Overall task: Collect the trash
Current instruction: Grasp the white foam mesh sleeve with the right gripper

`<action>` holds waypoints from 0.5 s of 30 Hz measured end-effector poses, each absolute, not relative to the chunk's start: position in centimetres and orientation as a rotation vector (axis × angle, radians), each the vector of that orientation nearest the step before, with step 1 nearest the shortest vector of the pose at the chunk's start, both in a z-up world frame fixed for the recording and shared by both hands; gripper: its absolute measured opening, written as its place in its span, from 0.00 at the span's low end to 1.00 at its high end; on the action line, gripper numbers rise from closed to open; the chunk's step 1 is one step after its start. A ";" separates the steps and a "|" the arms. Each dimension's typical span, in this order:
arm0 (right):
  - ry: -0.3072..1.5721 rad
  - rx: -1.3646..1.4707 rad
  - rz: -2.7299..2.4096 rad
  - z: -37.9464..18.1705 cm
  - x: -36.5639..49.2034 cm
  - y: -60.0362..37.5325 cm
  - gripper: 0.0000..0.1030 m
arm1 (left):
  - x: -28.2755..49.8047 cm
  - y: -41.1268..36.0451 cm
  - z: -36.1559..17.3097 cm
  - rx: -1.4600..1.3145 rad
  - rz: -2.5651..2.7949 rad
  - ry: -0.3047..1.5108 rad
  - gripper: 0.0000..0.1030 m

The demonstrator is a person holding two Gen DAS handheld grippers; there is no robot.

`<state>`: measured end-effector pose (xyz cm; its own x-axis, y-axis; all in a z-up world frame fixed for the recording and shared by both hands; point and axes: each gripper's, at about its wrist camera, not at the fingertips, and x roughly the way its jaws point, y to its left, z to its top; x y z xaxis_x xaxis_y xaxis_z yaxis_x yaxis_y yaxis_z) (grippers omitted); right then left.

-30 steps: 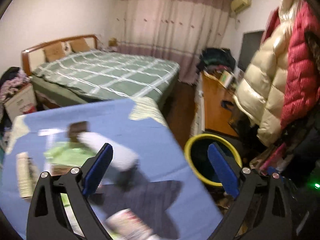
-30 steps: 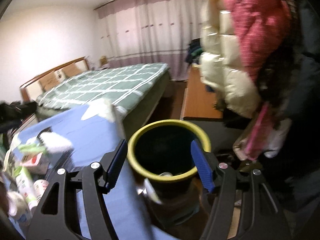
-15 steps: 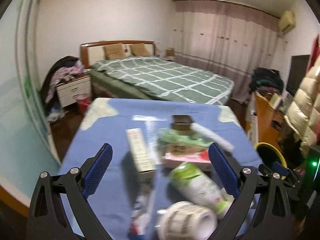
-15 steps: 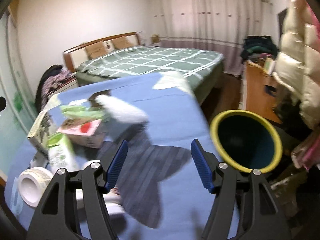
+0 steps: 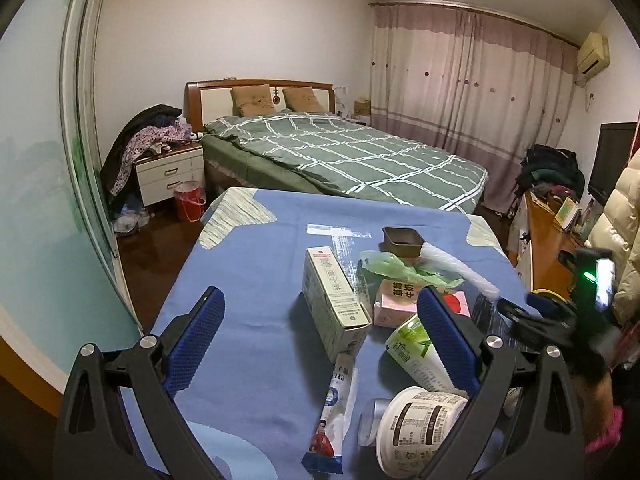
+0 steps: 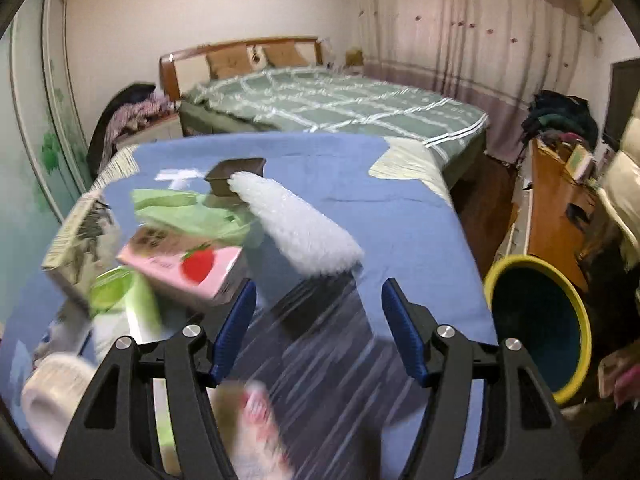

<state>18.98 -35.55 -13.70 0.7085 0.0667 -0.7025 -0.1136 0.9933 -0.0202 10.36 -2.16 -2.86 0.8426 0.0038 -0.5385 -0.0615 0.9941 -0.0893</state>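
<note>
Both grippers [image 5: 320, 344] [image 6: 316, 320] have swung from bin [image 6: 536, 320] to littered table [image 5: 248, 264], jaws apart.

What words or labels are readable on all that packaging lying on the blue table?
"草莓牛奶": on the pink carton with the strawberry picture, readable in the left wrist view.
Tall cream box: a column of Chinese characters down its side, too small to read surely.
White tub: a printed table of small text, unreadable.
Green and white bottle: small print, unreadable.
Long sachet: print too small.
Right wrist view: everything is motion-blurred.
</note>
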 end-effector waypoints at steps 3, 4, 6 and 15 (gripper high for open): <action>0.822 -0.119 0.094 -15.0 21.4 -35.1 0.59 | 10.5 -2.8 -2.7 -0.100 0.031 0.569 0.93; 0.830 -0.124 0.096 -15.4 21.9 -35.0 0.60 | 10.6 -2.9 -2.8 -0.098 0.031 0.571 0.93; 0.835 -0.142 0.094 -15.9 22.9 -34.6 0.59 | 10.9 -3.1 -2.8 -0.099 0.030 0.578 0.94; 0.817 -0.169 0.105 -16.2 23.9 -34.3 0.15 | 11.4 -3.7 -3.4 -0.101 0.011 0.595 0.94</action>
<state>23.94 -34.33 -16.15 0.6800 0.0279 -0.7327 -0.1584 0.9813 -0.1096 11.41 -3.68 -3.38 0.8280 -0.0190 -0.5604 -0.0396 0.9949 -0.0923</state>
